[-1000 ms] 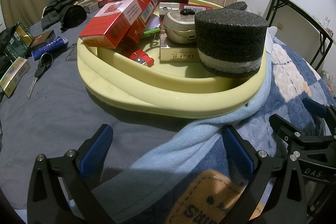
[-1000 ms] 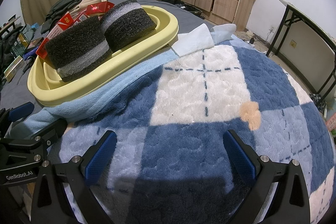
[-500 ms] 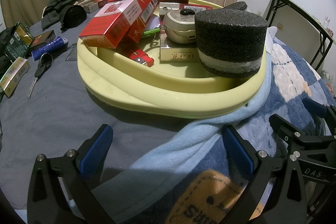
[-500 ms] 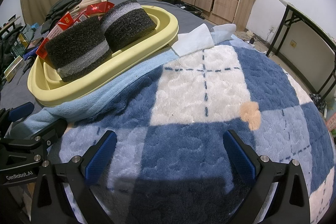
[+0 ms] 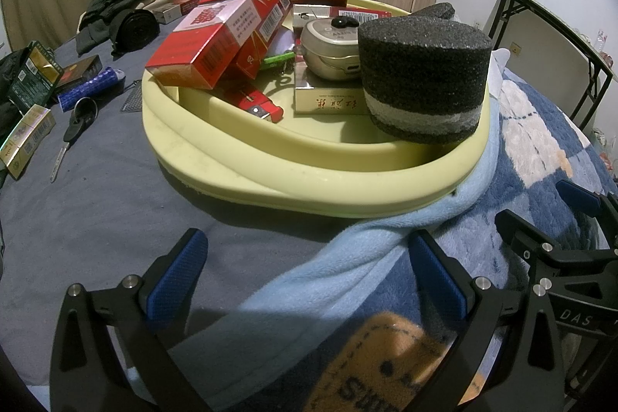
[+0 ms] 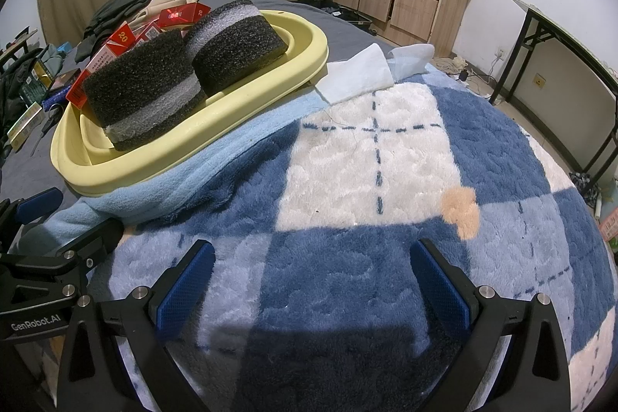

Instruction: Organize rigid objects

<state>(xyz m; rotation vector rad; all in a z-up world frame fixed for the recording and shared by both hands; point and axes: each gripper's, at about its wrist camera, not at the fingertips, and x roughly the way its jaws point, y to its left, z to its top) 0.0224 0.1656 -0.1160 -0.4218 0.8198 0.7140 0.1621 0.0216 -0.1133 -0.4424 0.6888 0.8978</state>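
A pale yellow tray [image 5: 270,157] sits on the bed and holds red cigarette boxes [image 5: 204,45], a round metal tin [image 5: 328,53] on a flat box, and a dark foam cylinder [image 5: 423,72]. The right wrist view shows the tray [image 6: 247,111] with two foam cylinders [image 6: 143,99]. My left gripper [image 5: 309,277] is open and empty, low in front of the tray. My right gripper [image 6: 313,280] is open and empty over the plaid blanket, right of the tray.
Scissors [image 5: 73,126], a blue handle [image 5: 90,87] and several small boxes [image 5: 27,138] lie on the grey sheet left of the tray. Dark clothes [image 5: 127,2] are piled behind. A blue and white blanket [image 6: 386,180] covers the right side. A folding table [image 6: 560,37] stands at far right.
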